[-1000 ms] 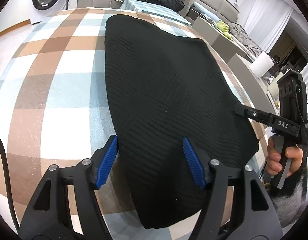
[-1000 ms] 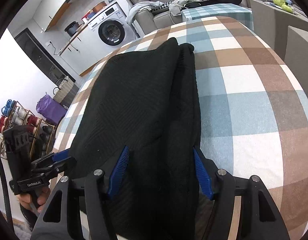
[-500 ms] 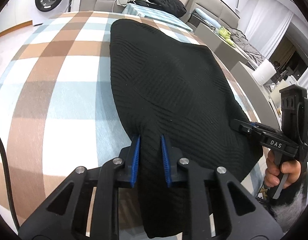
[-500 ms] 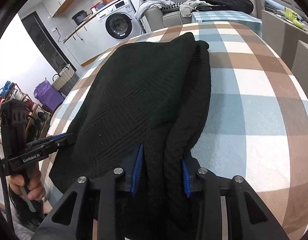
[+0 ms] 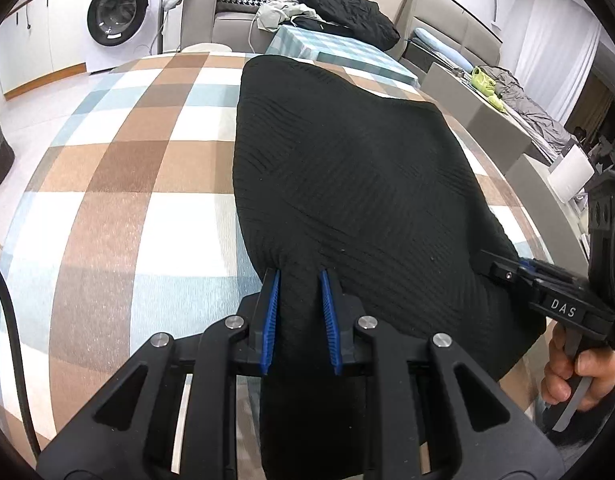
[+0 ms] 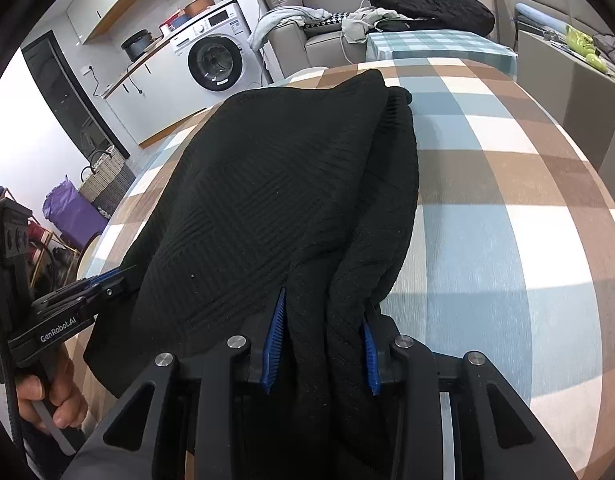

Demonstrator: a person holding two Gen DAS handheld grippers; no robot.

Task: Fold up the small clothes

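Observation:
A black knitted garment (image 5: 347, 168) lies lengthwise on the checked tablecloth (image 5: 119, 200), folded in along its right side (image 6: 391, 184). My left gripper (image 5: 300, 280) is shut on the near left corner of the garment, cloth pinched between its blue pads. My right gripper (image 6: 323, 308) is shut on the near right corner, where a thick bunch of folded layers fills the gap between the pads. Each gripper also shows in the other's view: the right one (image 5: 507, 272) at the garment's right edge, the left one (image 6: 111, 280) at its left edge.
A washing machine (image 5: 115, 20) stands beyond the table's far left. A sofa with piled clothes (image 5: 335, 4) and a second checked table (image 5: 339, 52) lie behind. A purple bag (image 6: 67, 208) and a basket (image 6: 103, 180) sit on the floor at left.
Both grippers closed from wide open onto the garment's near corners, then pulled it toward me; the cloth now bunches between the pads and more of the far room shows.

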